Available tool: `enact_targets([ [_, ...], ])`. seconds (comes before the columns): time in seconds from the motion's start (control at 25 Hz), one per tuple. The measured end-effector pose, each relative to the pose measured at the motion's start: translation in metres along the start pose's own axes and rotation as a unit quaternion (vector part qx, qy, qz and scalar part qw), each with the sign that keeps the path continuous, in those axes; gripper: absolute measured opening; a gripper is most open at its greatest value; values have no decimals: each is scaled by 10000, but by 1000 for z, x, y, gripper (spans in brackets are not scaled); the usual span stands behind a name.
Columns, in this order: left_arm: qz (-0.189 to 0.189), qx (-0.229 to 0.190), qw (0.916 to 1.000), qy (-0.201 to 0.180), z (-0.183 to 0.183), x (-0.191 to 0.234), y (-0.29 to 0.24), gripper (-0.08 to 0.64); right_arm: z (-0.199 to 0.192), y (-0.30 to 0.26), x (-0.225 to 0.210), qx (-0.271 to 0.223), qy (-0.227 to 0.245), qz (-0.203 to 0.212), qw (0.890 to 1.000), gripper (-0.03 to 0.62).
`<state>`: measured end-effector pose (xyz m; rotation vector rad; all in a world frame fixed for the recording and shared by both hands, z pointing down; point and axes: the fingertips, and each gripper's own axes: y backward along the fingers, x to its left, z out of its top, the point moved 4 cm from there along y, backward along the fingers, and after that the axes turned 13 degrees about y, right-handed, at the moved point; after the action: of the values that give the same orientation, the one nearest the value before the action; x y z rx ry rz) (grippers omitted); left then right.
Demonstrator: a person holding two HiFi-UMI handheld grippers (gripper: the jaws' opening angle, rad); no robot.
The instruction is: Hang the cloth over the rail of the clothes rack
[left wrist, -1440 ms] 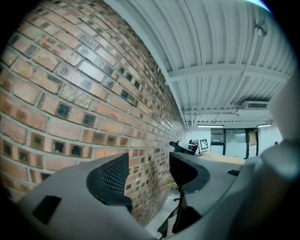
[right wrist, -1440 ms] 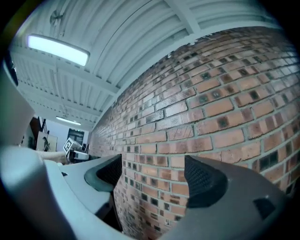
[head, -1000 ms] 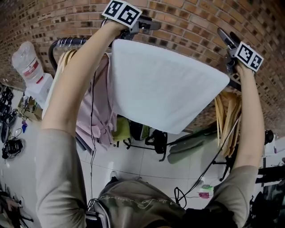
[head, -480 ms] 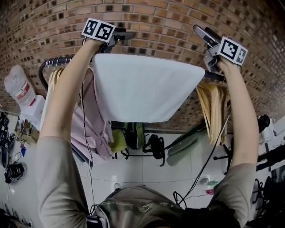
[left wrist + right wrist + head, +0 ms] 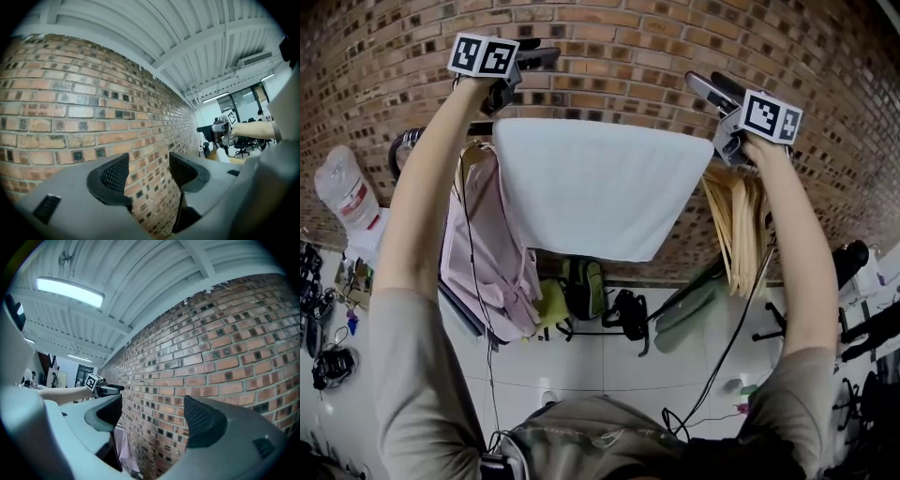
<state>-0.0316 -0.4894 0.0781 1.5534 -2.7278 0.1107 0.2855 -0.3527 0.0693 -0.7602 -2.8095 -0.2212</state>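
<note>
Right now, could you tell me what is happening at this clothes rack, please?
A person stands with both arms raised at a clothes rack in front of a brick wall. A white cloth hangs draped over the rail, between a pink garment and some wooden hangers. The left tongs and right tongs are both open and empty, up near the cloth's top corners, so the hanging looks done.
</note>
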Motion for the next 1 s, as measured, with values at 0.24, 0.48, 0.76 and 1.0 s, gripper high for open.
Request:
enact_targets([
  [0.24, 59, -684, 9964, 491, 13, -23, 42, 264, 2, 6, 16, -90, -40, 100, 9999, 417],
  [0.48, 527, -863, 9943, 345, 6, -47, 68, 262, 13, 5, 33, -231, 68, 155, 9996, 417],
  [0.76, 415, -731, 9965, 24, -20, -93, 80, 262, 7, 5, 40, -394, -35, 352, 9986, 417],
  [1.0, 742, -1054, 9916, -145, -35, -118, 101, 237, 4, 15, 68, -219, 154, 841, 9961, 417],
])
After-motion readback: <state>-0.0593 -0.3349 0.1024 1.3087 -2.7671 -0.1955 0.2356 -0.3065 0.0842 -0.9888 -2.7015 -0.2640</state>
